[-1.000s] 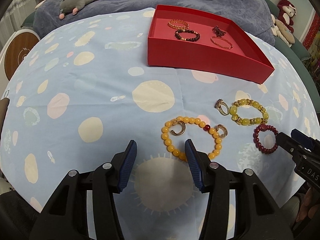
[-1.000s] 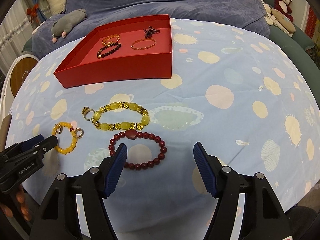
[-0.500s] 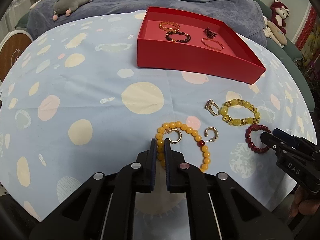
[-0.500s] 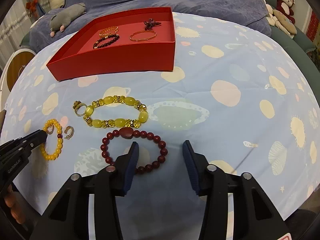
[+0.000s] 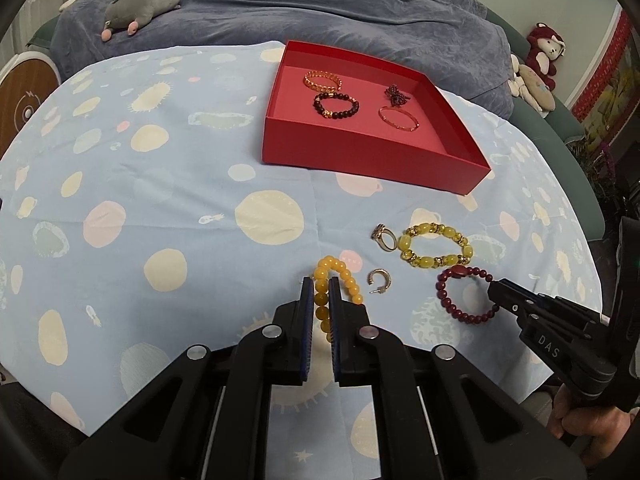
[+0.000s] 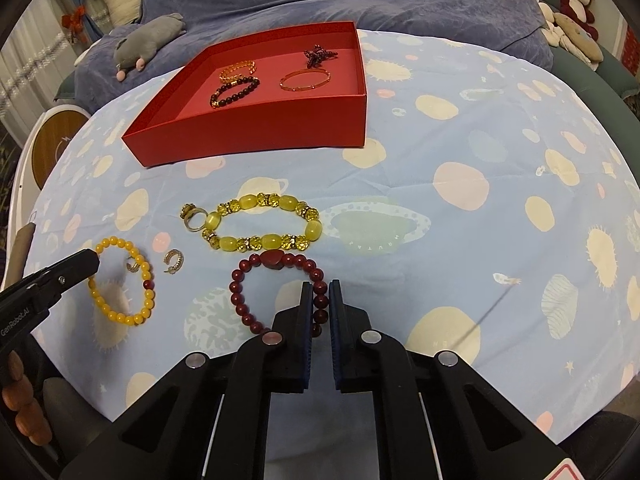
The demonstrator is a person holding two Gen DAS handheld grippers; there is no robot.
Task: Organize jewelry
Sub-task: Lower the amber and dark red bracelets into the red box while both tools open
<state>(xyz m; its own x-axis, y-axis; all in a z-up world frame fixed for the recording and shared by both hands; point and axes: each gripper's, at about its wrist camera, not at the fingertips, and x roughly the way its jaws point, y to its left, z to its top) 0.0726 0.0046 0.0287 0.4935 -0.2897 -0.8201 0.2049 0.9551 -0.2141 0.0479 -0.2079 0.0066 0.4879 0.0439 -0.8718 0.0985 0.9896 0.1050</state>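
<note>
My left gripper (image 5: pixel 321 286) is shut on the orange bead bracelet (image 5: pixel 334 280), which also shows in the right wrist view (image 6: pixel 120 280). My right gripper (image 6: pixel 320 290) is shut on the dark red bead bracelet (image 6: pixel 256 272), which also shows in the left wrist view (image 5: pixel 456 300). Both bracelets look to be still on the cloth. A yellow-green bead bracelet (image 6: pixel 264 220), a gold ring (image 6: pixel 194 216) and a small hoop earring (image 6: pixel 174 260) lie between them. The red tray (image 6: pixel 256 132) at the back holds several bracelets.
The table wears a light blue spotted cloth (image 5: pixel 160 200). A second small earring (image 6: pixel 132 266) lies inside the orange bracelet. A blue sofa with a grey plush toy (image 5: pixel 140 4) stands behind the table. More plush toys (image 5: pixel 540 68) sit at the far right.
Both grippers have closed, the left on the orange bracelet and the right on the dark red one. The orange bracelet has bunched up between the left fingers.
</note>
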